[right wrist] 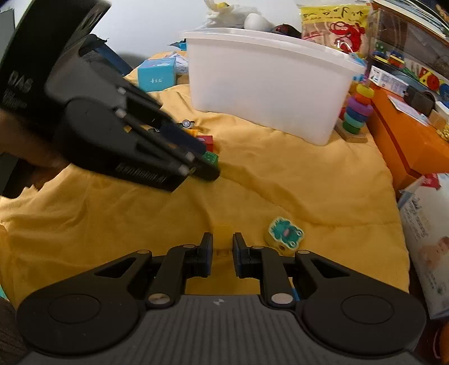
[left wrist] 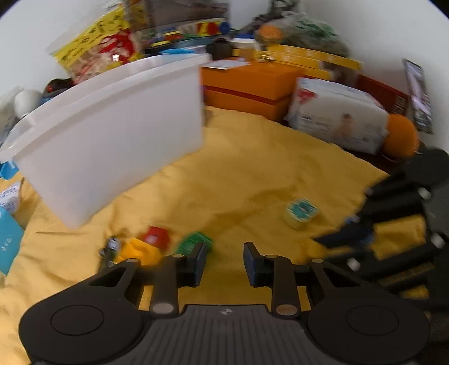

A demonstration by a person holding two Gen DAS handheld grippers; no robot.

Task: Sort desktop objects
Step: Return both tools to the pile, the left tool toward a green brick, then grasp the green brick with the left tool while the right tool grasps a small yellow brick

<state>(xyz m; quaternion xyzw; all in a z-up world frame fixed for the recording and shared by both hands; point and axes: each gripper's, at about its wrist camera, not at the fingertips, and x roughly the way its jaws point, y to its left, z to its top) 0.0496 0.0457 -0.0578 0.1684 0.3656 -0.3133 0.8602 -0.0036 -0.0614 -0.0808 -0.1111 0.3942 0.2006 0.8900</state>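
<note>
Left tool (left wrist: 224, 259): jaws part-way open, nothing between the pads; bare yellow cloth (left wrist: 252, 174) shows in the gap. No earlier view to compare.

Right tool (right wrist: 222, 254): jaws drawn in close on a small yellow block (right wrist: 223, 248) — the pads sit against its sides.

Writing: the right-wrist view shows "DAS" in pale letters on the left tool's black housing; smaller lines under it are illegible. The blue carton (right wrist: 157, 74) bears white characters, too blurred to read. The snack bag (right wrist: 335, 26) carries dark script and a red lobster picture; script unreadable.

Task items: frog-print piece (right wrist: 283, 234) lies just right of the right tool's fingers, on the cloth. Green block (left wrist: 195, 243) sits just ahead-left of the left tool, red block (left wrist: 157, 237) beyond it. White bin (right wrist: 266, 84) stands well ahead of both.

Only the right-wrist view shows the ring-stacker toy (right wrist: 356, 112) — beside the bin's right end. Only the left-wrist view shows the orange ball (left wrist: 400, 137), far right.
</note>
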